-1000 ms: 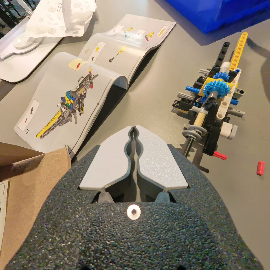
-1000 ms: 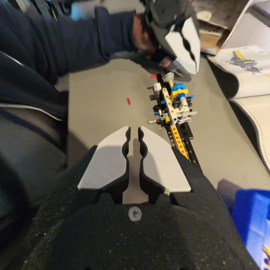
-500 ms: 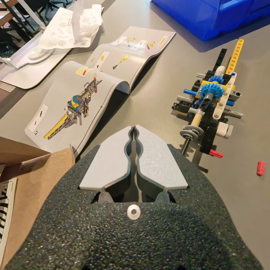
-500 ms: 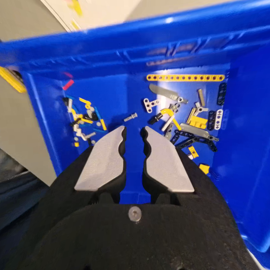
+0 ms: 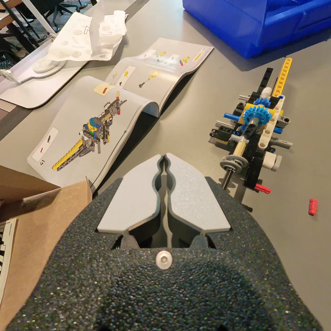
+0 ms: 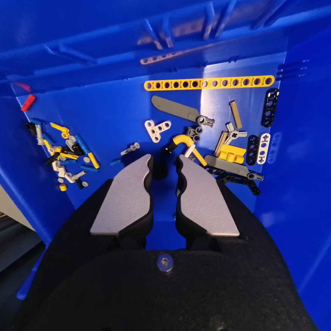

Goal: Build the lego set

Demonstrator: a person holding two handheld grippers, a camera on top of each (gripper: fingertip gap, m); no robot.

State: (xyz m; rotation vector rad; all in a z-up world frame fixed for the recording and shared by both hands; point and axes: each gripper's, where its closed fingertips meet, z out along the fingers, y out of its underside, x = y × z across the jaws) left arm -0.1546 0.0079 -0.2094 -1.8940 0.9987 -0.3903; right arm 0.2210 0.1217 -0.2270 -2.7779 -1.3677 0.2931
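Observation:
The half-built lego model, with blue gears and a long yellow beam, lies on the grey table to the right of my left gripper. The left gripper is shut and empty, above the table. A loose red pin lies right of the model. My right gripper is open and empty inside the blue bin, above loose parts: a long yellow beam, a white T-shaped piece, grey blades, a red pin and a heap of small pins.
The open instruction booklet lies left of the model. A cardboard box stands at the lower left. Crumpled white bags and a white board lie at the back left. The blue bin stands beyond the model. One gripper's finger ends stand about 40 cm off the other's. The red pin is about 15 cm from my right fingertips and 25 cm from my left.
My right gripper swung from over the model into the blue bin, moved lower towards the parts and opened wider. The left gripper drew back slightly and stayed shut.

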